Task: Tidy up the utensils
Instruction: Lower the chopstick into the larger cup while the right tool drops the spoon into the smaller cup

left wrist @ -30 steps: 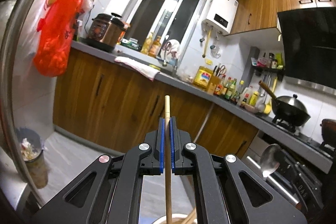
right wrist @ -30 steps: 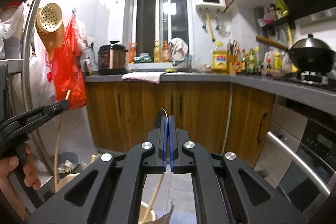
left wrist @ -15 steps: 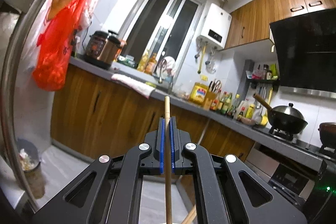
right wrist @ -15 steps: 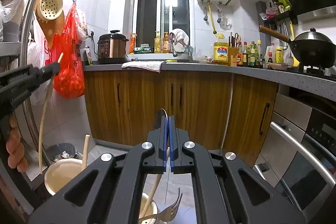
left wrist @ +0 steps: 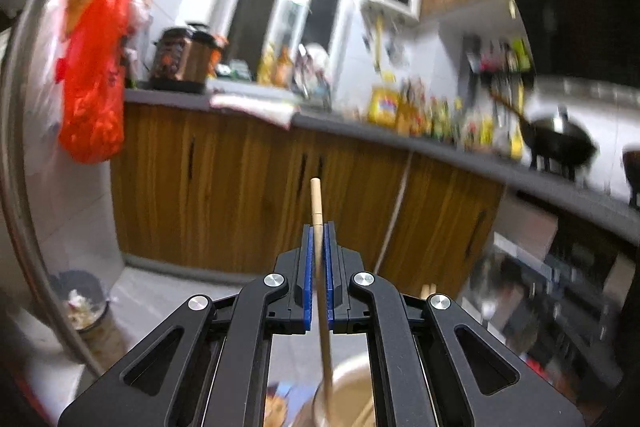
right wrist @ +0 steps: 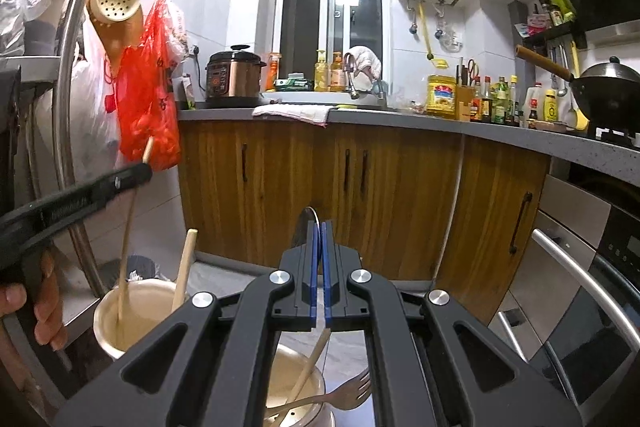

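In the left wrist view, which is blurred, the left gripper [left wrist: 318, 259] fills the lower centre of the frame with its blue pads pinched narrowly on a wooden chopstick [left wrist: 320, 267]; the stick stands nearly upright between them, its top poking above the fingertips and its lower end reaching down into a cream cup [left wrist: 352, 393] at the bottom edge. The right wrist view shows the same grip from the side: at the left edge a hand [right wrist: 38, 307] holds the left gripper, whose black fingers clamp the chopstick, and the stick's lower end sits inside the cream cup at lower left, beside a second chopstick [right wrist: 184, 267] leaning against its rim. The right gripper [right wrist: 320, 247] in the lower centre of that frame has its jaws pressed together on the thin metal handle of a utensil [right wrist: 308, 223], whose rounded end shows just above the pads. Below it, at the bottom of the frame, a second cup [right wrist: 304, 387] holds a metal fork [right wrist: 344, 393] and another chopstick. Wooden cabinets [right wrist: 400, 187] fill the background.
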A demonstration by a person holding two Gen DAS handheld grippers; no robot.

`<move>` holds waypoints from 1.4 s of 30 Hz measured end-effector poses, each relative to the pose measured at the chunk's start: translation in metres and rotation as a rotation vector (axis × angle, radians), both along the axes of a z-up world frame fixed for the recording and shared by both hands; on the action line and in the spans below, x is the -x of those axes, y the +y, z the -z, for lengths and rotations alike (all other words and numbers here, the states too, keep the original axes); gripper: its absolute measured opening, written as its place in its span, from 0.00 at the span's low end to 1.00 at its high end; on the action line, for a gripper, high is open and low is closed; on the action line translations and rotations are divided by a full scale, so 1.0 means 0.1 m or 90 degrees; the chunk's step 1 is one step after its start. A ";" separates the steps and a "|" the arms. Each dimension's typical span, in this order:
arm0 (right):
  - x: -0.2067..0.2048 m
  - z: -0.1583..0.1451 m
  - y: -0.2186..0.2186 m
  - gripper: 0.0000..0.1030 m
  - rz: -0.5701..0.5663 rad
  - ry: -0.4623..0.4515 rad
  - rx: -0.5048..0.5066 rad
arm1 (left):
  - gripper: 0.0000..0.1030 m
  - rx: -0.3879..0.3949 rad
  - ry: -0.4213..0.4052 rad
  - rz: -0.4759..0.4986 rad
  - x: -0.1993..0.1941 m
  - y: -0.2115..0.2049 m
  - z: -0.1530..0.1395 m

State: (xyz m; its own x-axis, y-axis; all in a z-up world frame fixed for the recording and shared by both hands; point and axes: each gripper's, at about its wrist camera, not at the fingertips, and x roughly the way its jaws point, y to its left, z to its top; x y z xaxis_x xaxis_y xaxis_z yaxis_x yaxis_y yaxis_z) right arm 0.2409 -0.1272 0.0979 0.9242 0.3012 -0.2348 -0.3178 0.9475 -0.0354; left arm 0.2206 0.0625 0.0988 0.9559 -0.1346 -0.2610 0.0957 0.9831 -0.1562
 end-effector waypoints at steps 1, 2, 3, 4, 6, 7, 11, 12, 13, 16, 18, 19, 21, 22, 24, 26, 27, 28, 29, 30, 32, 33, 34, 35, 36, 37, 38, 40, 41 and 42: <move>0.00 0.01 0.01 0.02 -0.005 0.005 0.001 | 0.06 -0.015 0.015 0.011 0.00 -0.01 0.02; 0.00 0.02 0.01 0.02 -0.008 0.009 0.002 | 0.06 -0.030 0.029 0.023 0.00 -0.03 0.04; -0.01 0.03 0.02 0.02 -0.010 0.012 0.004 | 0.06 -0.043 0.037 0.029 0.02 -0.03 0.05; -0.02 0.05 0.03 0.02 -0.012 0.016 0.006 | 0.06 -0.057 0.047 0.038 0.04 -0.04 0.07; -0.06 0.08 0.05 0.02 -0.012 0.031 0.009 | 0.07 -0.073 0.066 0.055 0.05 -0.06 0.10; -0.08 0.09 0.05 0.02 -0.012 0.039 0.009 | 0.06 -0.077 0.074 0.064 0.06 -0.06 0.11; -0.15 0.14 0.06 0.02 -0.005 0.069 0.008 | 0.07 -0.077 0.102 0.097 0.02 -0.05 0.21; -0.16 0.15 0.05 0.02 -0.005 0.073 0.009 | 0.07 -0.081 0.105 0.102 0.02 -0.05 0.23; -0.16 0.16 0.06 0.02 -0.004 0.072 0.015 | 0.07 -0.088 0.107 0.106 0.02 -0.07 0.26; -0.16 0.17 0.06 0.02 -0.002 0.069 0.025 | 0.07 -0.104 0.104 0.111 0.03 -0.11 0.30; -0.17 0.18 0.07 0.02 0.003 0.067 0.026 | 0.07 -0.117 0.096 0.110 0.04 -0.14 0.32; -0.17 0.18 0.08 0.02 0.006 0.065 0.027 | 0.08 -0.126 0.092 0.110 0.04 -0.16 0.32; -0.16 0.18 0.09 0.02 0.010 0.062 0.028 | 0.08 -0.136 0.087 0.110 0.05 -0.18 0.33; -0.15 0.18 0.10 0.02 0.012 0.062 0.028 | 0.08 -0.139 0.087 0.109 0.05 -0.18 0.33; -0.15 0.18 0.10 0.02 0.012 0.062 0.029 | 0.08 -0.138 0.087 0.109 0.06 -0.19 0.33; -0.15 0.19 0.11 0.02 0.012 0.064 0.029 | 0.08 -0.138 0.089 0.110 0.05 -0.19 0.33; -0.15 0.19 0.11 0.02 0.012 0.063 0.027 | 0.09 -0.139 0.092 0.111 0.05 -0.19 0.34; -0.15 0.19 0.11 0.02 0.012 0.063 0.026 | 0.09 -0.141 0.094 0.109 0.05 -0.20 0.34; -0.14 0.19 0.11 0.02 0.013 0.063 0.025 | 0.09 -0.143 0.095 0.107 0.05 -0.20 0.35; -0.13 0.19 0.10 0.02 0.013 0.062 0.025 | 0.09 -0.146 0.095 0.104 0.05 -0.21 0.36; -0.12 0.19 0.09 0.03 0.012 0.060 0.018 | 0.09 -0.148 0.096 0.100 0.05 -0.22 0.36; -0.11 0.18 0.08 0.04 0.012 0.058 0.014 | 0.09 -0.148 0.098 0.099 0.04 -0.21 0.36; -0.10 0.18 0.08 0.04 0.010 0.055 0.012 | 0.09 -0.148 0.099 0.098 0.04 -0.22 0.36; -0.09 0.18 0.07 0.04 0.009 0.054 0.012 | 0.09 -0.148 0.099 0.098 0.04 -0.22 0.36; -0.08 0.17 0.06 0.04 0.008 0.053 0.013 | 0.09 -0.149 0.099 0.098 0.04 -0.22 0.37; -0.07 0.17 0.06 0.04 0.008 0.052 0.013 | 0.10 -0.151 0.101 0.096 0.04 -0.22 0.37; -0.06 0.17 0.06 0.04 0.006 0.051 0.012 | 0.10 -0.150 0.103 0.095 0.03 -0.22 0.37; -0.01 0.15 0.05 0.09 0.000 0.049 0.008 | 0.17 -0.147 0.108 0.094 0.01 -0.22 0.38; 0.01 0.14 0.04 0.15 -0.002 0.048 0.006 | 0.19 -0.145 0.109 0.093 0.00 -0.22 0.38; 0.04 0.13 0.02 0.18 -0.004 0.047 0.002 | 0.21 -0.144 0.108 0.093 0.00 -0.21 0.38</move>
